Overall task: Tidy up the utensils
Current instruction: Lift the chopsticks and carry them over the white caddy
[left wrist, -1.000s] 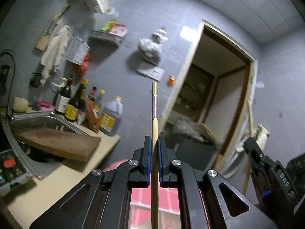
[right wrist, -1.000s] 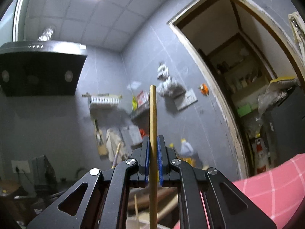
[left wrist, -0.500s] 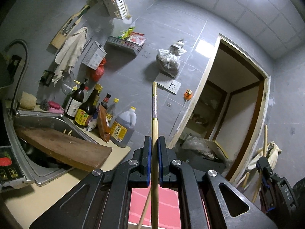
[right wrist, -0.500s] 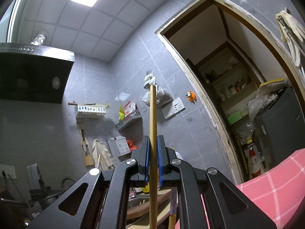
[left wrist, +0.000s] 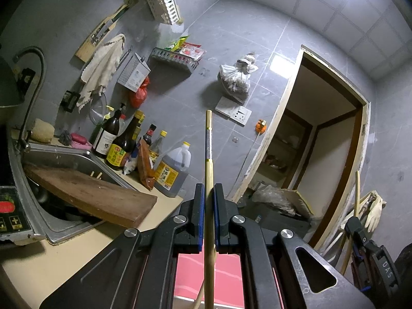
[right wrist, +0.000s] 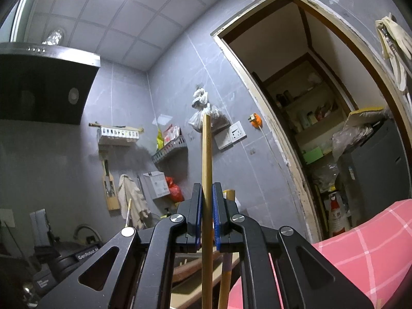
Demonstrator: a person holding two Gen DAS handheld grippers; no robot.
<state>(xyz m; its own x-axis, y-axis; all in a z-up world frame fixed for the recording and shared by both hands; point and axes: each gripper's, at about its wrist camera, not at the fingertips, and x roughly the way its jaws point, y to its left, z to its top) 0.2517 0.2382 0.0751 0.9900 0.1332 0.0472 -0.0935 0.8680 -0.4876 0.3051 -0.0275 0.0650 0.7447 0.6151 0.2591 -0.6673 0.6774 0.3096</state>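
Observation:
My left gripper (left wrist: 208, 193) is shut on a pale chopstick (left wrist: 209, 170) with a dark decorated band near its top; it stands upright between the jaws, pointing up at the tiled wall. My right gripper (right wrist: 206, 193) is shut on a plain bamboo chopstick (right wrist: 206, 159), also upright. A second stick (right wrist: 228, 255) with a purple band stands just right of it, behind the jaws. The right gripper shows at the lower right of the left wrist view (left wrist: 370, 252). A white slotted utensil holder (left wrist: 161, 1) hangs high on the wall.
A steel sink (left wrist: 59, 159) with a wooden cutting board (left wrist: 90, 195) lies left. Sauce bottles (left wrist: 121, 141) line the counter (left wrist: 51, 262). A wall shelf (left wrist: 175, 59), a hanging bag (left wrist: 235, 77), an open doorway (left wrist: 324, 154) and a pink checked cloth (right wrist: 360, 257) are around.
Both grippers have tilted upward while keeping their chopsticks. The left view now shows more of the upper wall and the utensil holder; the right view shows more ceiling and doorway.

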